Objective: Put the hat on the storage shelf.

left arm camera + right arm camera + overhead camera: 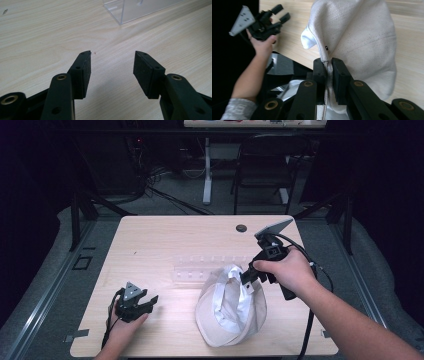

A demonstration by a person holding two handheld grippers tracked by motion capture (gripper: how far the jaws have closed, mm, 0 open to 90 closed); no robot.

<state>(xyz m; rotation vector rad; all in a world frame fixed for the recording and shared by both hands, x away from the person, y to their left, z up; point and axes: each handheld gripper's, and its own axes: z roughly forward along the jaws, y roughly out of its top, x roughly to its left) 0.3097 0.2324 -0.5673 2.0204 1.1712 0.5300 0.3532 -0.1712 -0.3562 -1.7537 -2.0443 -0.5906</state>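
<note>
High view: clear tray (200, 268) behind fingers-gripped cap (231, 312).

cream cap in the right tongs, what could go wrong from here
1. The right tongs pinch only a thin edge of the cream fabric cap, so the cloth could slip free as it is lifted.
2. The clear plastic rack lies just behind the cap; a swinging brim could snag or nudge it.
3. The left tongs stand open on the light wooden table, apart from the cap, so nothing steadies it.
</note>
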